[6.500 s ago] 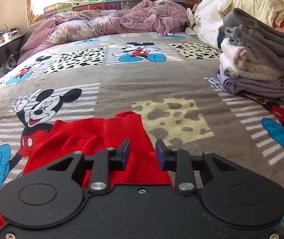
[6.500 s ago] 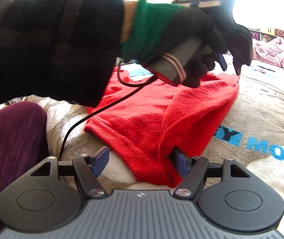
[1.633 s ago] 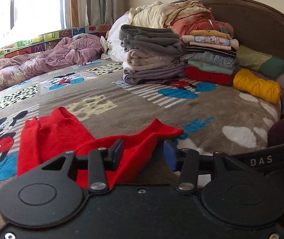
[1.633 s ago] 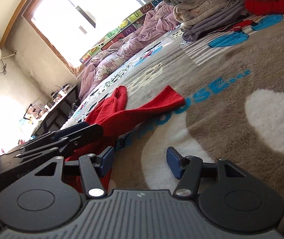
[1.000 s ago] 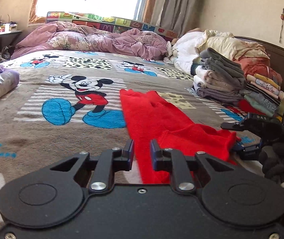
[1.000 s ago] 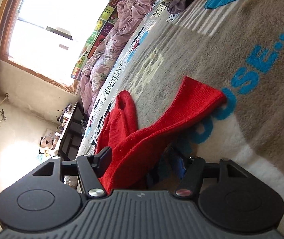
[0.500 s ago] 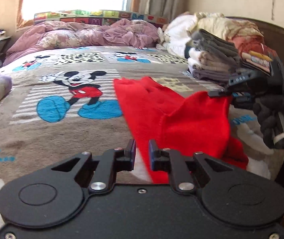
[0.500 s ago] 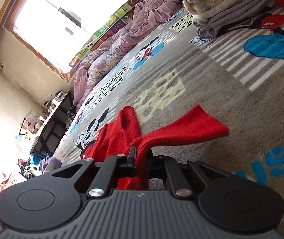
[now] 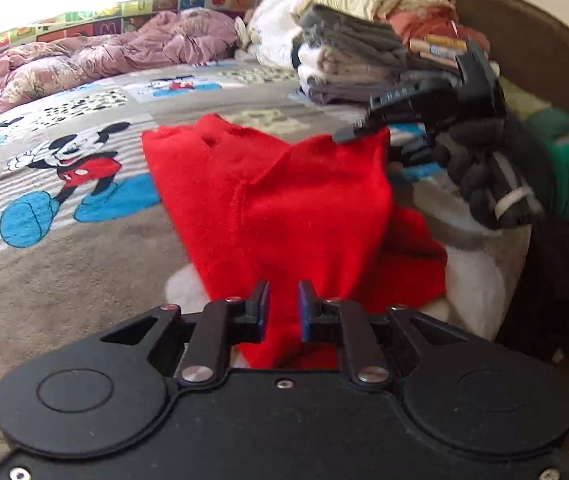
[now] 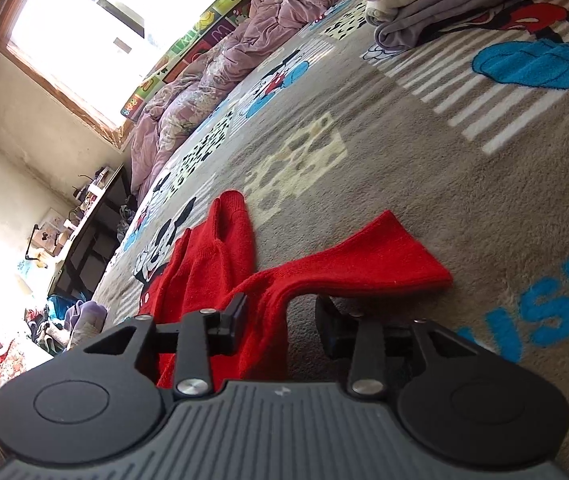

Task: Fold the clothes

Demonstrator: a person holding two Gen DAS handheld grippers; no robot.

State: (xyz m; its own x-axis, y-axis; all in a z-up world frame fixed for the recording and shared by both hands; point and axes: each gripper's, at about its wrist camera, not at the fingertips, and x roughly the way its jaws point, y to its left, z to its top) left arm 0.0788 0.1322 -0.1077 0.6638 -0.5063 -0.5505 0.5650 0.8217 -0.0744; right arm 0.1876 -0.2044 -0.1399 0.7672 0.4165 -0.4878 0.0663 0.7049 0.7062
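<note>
**Red sweater half-lifted off the Mickey blanket**

So the left gripper (image 9: 283, 312) has its fingers pinched narrow on the near edge of the red sweater (image 9: 284, 196), cloth running right between them. The right gripper (image 10: 280, 322) looks parted, with red fabric sitting in the gap beside its left finger (not squeezed as far as I can see). The rest of the sweater lies on the Mickey blanket (image 10: 424, 168), well apart from the folded stack (image 9: 348, 60).
</note>
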